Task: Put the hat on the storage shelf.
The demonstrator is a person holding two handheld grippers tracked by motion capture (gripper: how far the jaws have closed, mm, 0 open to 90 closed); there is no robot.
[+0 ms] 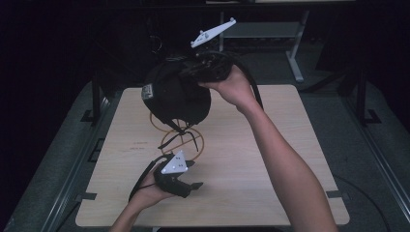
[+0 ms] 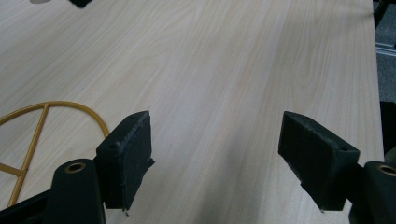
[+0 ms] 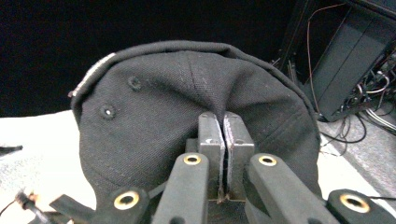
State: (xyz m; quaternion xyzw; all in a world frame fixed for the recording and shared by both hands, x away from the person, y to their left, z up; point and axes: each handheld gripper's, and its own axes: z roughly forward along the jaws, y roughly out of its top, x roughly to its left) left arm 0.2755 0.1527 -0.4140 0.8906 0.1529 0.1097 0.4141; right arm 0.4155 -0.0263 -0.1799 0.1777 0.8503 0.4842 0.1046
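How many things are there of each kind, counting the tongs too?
Black caps: 1
Yellow wire stands: 1
Wooden tables: 1
Tongs: 2, the left tongs open over the table, the right tongs pinching the cap
Total: 5
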